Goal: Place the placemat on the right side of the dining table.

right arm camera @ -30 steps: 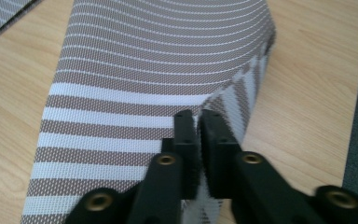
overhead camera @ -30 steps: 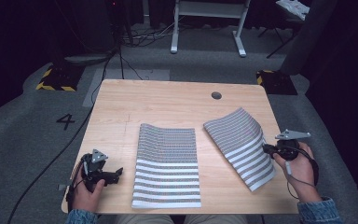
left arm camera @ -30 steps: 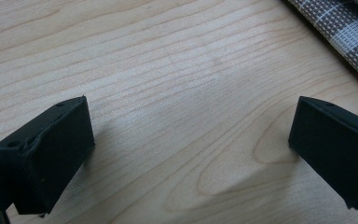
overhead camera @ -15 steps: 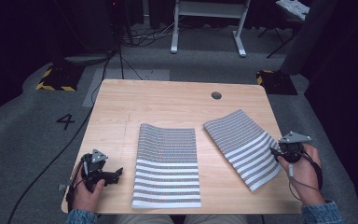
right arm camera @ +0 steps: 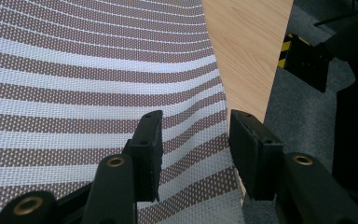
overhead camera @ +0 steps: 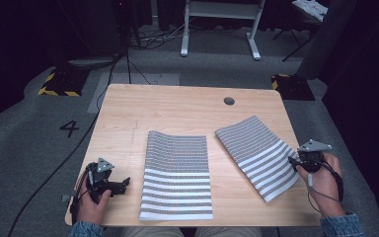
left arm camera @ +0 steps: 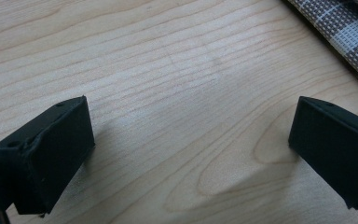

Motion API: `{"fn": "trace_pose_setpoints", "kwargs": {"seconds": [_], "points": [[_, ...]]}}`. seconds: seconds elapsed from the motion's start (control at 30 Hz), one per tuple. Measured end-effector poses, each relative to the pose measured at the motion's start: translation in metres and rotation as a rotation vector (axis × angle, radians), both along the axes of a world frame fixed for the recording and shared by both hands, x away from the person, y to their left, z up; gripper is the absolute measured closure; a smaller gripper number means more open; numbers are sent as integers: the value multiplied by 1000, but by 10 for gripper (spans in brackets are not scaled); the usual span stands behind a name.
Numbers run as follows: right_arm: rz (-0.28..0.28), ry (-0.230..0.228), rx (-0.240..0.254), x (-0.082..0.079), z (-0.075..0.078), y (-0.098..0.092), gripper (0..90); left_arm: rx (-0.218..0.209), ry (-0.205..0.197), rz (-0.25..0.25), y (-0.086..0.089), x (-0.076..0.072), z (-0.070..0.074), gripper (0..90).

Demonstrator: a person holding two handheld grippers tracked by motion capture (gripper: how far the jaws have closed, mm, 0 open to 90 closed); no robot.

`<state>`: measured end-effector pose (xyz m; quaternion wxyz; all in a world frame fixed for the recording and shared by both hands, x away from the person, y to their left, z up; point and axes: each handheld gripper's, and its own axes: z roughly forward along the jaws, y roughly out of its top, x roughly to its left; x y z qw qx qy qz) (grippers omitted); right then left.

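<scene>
Two mats: both striped, both flat on your table (overhead camera: 177,106); the left mat (overhead camera: 176,175) lies near the middle, the right mat (overhead camera: 259,155) is angled toward the right edge.

High view, left side: your left gripper (overhead camera: 109,183) rests on bare wood at the near left corner, just beside the left mat and apart from it.

High view, right side: your right gripper (overhead camera: 296,162) sits at the right mat's right edge, your hand (overhead camera: 321,180) behind it.

High view, extras: one round hole (overhead camera: 229,100) in the tabletop, two yellow-and-black striped floor blocks, one white stand beyond the table.

Writing: a single "4" (overhead camera: 69,128) marked on the grey floor to the left.

Left gripper view: your jaws stand wide apart with nothing but wood grain between them; a woven corner of the left mat (left arm camera: 342,32) shows at the upper right, and its check weave is clear from this close.

Right gripper view: your jaws have just been opening and stand moderately apart, straddling the edge of the right mat (right arm camera: 84,79); the pads do not press it. One jaw hangs over the stripes, the other by the table's rim. One striped floor block (right arm camera: 303,58) shows past the rim.
</scene>
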<state>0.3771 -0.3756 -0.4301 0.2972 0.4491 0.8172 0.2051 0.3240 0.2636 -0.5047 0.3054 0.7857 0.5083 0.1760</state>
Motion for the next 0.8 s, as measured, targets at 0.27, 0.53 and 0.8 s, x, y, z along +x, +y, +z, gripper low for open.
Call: {"fn": "trace_pose_setpoints", "kwargs": {"seconds": [0.27,0.53,0.8], "points": [[21,-2,-17,-4,-2,4,761,2,1,1,0,0,0,2],[53,37,-35,-10,-2,16,885,2,1,1,0,0,0,2],[72,46,-82,-12,-2,22,698,2,0,1,0,0,0,2]]}}
